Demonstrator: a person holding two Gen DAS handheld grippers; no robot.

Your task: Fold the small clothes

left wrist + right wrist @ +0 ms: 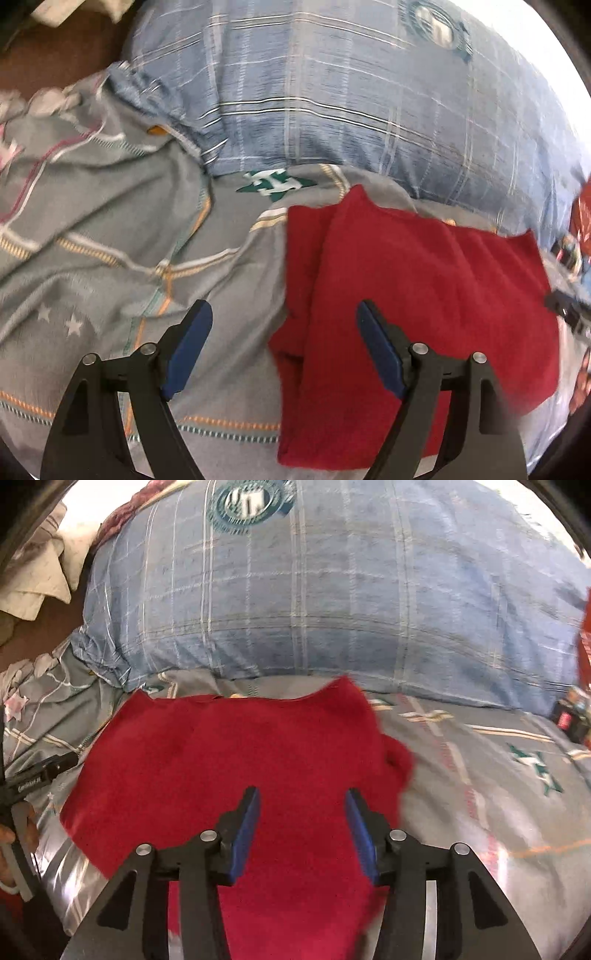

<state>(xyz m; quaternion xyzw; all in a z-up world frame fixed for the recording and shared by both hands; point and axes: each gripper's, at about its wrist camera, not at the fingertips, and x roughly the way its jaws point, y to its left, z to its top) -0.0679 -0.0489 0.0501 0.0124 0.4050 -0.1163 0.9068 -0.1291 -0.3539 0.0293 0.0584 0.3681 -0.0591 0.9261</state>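
Red cloth (pixel 236 760) beneath both open, empty tools, left tool (pixel 284 321) wider than right tool (pixel 303 805).

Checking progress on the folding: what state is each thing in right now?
red cloth: lying on the bed, one side folded over, not gripped.
left gripper: open, empty, above the cloth's edge.
right gripper: open, empty, over the cloth.
blue plaid pillow: resting behind the cloth.
grey bedsheet: wrinkled.
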